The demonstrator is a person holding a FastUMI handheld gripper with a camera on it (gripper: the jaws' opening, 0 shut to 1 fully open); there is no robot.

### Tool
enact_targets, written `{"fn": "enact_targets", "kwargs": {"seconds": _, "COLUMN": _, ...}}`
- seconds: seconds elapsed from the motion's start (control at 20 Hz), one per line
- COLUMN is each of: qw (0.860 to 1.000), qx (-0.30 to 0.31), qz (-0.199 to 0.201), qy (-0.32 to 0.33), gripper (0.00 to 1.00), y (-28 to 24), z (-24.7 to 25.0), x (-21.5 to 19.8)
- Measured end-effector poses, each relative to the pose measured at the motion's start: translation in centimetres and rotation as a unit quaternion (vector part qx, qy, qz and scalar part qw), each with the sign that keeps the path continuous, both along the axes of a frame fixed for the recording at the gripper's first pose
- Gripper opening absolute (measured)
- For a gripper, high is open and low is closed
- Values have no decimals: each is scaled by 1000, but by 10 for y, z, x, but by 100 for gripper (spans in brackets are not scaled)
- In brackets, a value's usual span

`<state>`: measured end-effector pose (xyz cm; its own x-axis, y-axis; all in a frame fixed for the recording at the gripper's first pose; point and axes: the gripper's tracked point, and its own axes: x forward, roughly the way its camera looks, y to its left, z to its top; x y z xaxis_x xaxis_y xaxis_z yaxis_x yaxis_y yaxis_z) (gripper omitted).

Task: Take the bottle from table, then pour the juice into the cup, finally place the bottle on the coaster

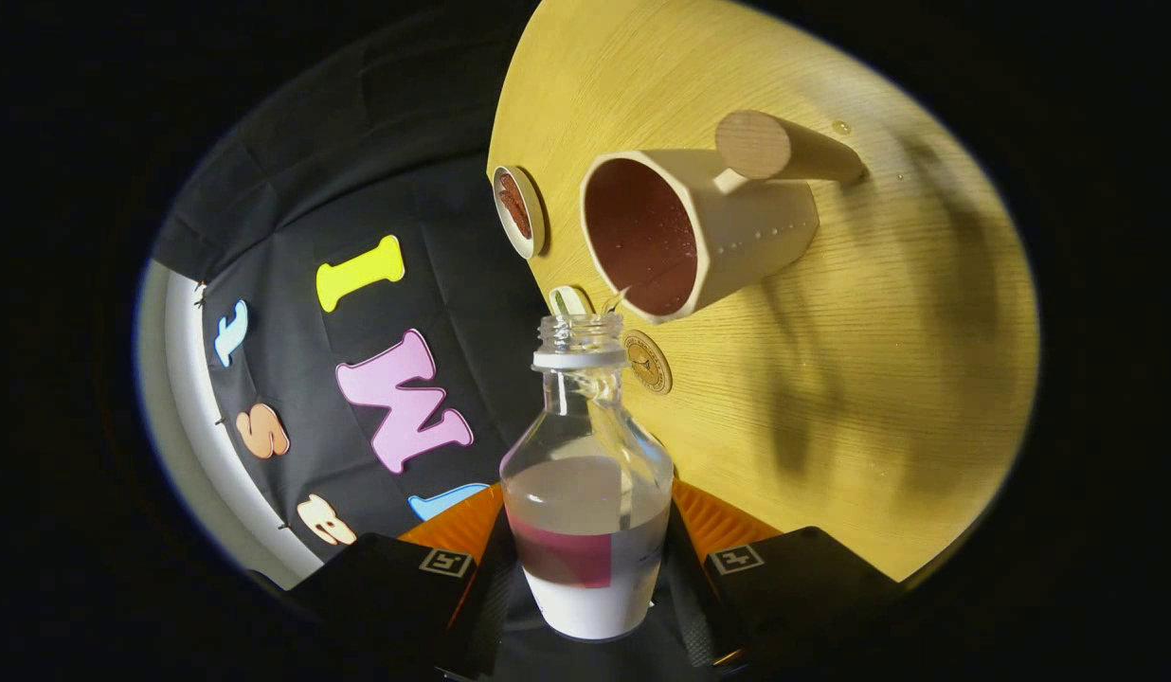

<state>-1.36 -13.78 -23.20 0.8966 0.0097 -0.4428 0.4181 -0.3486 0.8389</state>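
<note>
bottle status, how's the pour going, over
Tongs shut on bottle, tipped toward the cup. Thin stream running from bottle mouth into cup. Coaster just beyond the neck, bare. Nothing in the way.

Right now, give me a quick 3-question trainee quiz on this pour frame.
1. True or false: the bottle has its cap on.
2. Multiple choice: where does the thin stream from the bottle's mouth go? A) onto the table B) into the cup C) onto the coaster
3. Fill in: the gripper is shut on the ____.

Key:
1. False; the neck is open and tipped toward the cup.
2. B; the stream meets the cup's rim just ahead of the mouth.
3. Bottle; both fingers press its lower body from either side.
</note>
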Motion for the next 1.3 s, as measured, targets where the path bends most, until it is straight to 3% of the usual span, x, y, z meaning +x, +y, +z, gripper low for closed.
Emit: {"fn": "enact_targets", "kwargs": {"seconds": 1.3, "qw": 990, "qx": 125, "qz": -66, "qy": -29, "gripper": 75, "y": -21, "z": 30, "x": 11}}
